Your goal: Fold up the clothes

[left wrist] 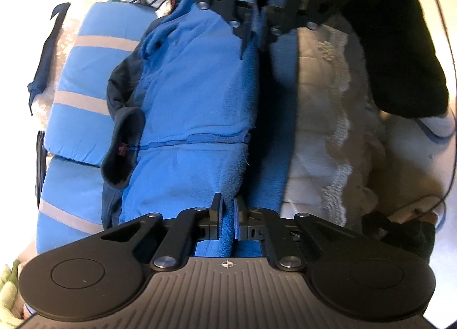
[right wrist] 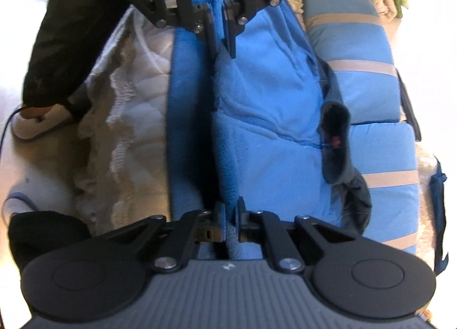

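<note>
Low in the left wrist view our left gripper (left wrist: 228,216) is clenched on a fold of the blue fleece (left wrist: 188,94), the nap bunched between its fingers; in the right wrist view our right gripper (right wrist: 230,221) pinches the same fleece (right wrist: 265,129) at the bottom centre in the same way. The fleece runs from each claw up the middle of its frame to the other claw at the top, so it hangs stretched between the two. A dark cuff (left wrist: 124,146) droops along its edge, left of centre for the left camera and right of centre (right wrist: 335,140) for the right one. Beyond the cuff lies a blue cushion with grey stripes (left wrist: 77,106), at the frame's left there and at the right (right wrist: 380,140) here. On the fleece's other side a white quilted cover (left wrist: 320,117) spreads out (right wrist: 137,117). Farther up, a dark trouser leg (right wrist: 71,43) ends in a pale slipper (right wrist: 37,126) at the left edge.
</note>
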